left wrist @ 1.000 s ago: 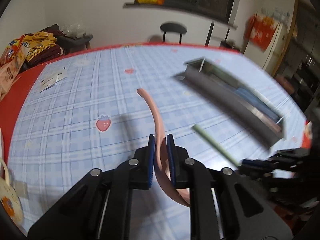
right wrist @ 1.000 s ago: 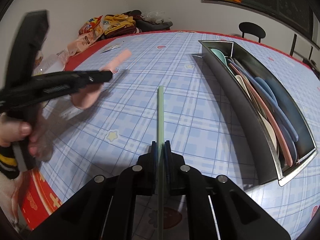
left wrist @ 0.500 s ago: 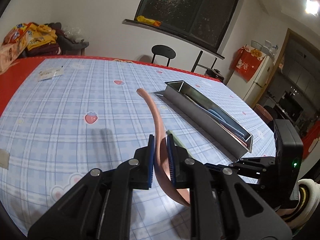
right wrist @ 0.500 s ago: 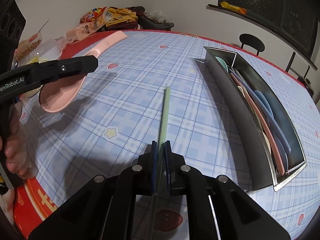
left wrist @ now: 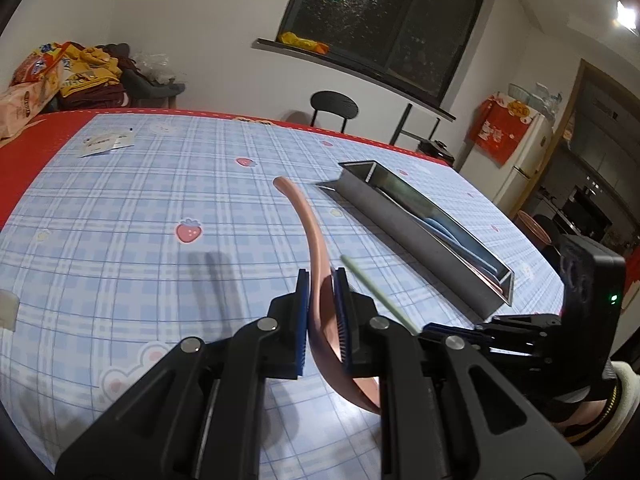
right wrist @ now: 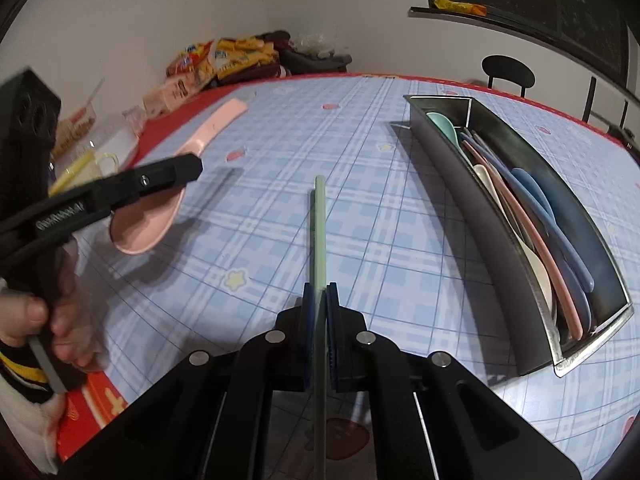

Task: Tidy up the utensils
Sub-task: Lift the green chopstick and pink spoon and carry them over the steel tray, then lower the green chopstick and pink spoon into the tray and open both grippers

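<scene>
Two tongs are held above a blue plaid surface (right wrist: 400, 220), each clamped on a utensil. Left tongs (left wrist: 322, 276) grip a pink spoon (left wrist: 308, 220) by the neck, handle pointing away and bowl hanging toward the camera, while right tongs (right wrist: 320, 292) are pinched tight on a thin green stick (right wrist: 320, 232) that juts forward over the cloth. A long metal tray (right wrist: 500, 264) sits on the surface to the right of the stick, well apart from it, holding blue, pink, white and mint utensils lying lengthwise.
</scene>
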The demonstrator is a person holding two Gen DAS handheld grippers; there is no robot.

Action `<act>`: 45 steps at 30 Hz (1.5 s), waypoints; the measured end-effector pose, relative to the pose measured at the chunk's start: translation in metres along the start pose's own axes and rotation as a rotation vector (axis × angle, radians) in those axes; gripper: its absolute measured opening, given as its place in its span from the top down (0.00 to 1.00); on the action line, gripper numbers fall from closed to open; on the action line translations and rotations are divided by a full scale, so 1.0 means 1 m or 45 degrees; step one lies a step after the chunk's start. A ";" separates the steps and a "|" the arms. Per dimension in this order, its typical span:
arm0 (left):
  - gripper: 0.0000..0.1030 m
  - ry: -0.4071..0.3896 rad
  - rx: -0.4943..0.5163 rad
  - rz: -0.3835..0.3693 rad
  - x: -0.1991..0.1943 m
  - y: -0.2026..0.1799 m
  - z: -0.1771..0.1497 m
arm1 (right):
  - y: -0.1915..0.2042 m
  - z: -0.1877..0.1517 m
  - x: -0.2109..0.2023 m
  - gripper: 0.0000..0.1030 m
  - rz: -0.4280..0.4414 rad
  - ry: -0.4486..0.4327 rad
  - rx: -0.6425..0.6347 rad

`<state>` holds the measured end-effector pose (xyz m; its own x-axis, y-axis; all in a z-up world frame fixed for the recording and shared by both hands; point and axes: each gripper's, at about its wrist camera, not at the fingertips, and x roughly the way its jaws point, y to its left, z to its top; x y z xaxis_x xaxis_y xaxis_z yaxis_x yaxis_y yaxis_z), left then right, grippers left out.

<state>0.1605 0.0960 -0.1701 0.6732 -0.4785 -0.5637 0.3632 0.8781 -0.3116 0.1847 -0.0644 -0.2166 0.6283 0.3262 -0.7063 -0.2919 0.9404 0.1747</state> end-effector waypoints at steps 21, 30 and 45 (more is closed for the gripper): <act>0.84 -0.043 -0.138 0.115 0.018 -0.083 0.037 | -0.129 0.069 -0.048 0.94 0.285 -0.336 0.153; 0.84 0.026 -0.084 0.100 0.090 -0.154 0.058 | -0.191 0.061 -0.041 0.94 0.294 -0.302 0.304; 0.84 0.149 -0.099 0.182 0.149 -0.172 0.044 | -0.195 0.060 -0.013 0.94 0.258 -0.184 0.290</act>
<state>0.2266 -0.1264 -0.1668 0.6333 -0.3502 -0.6902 0.2152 0.9363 -0.2776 0.2770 -0.2466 -0.1999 0.6747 0.5039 -0.5394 -0.2629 0.8469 0.4623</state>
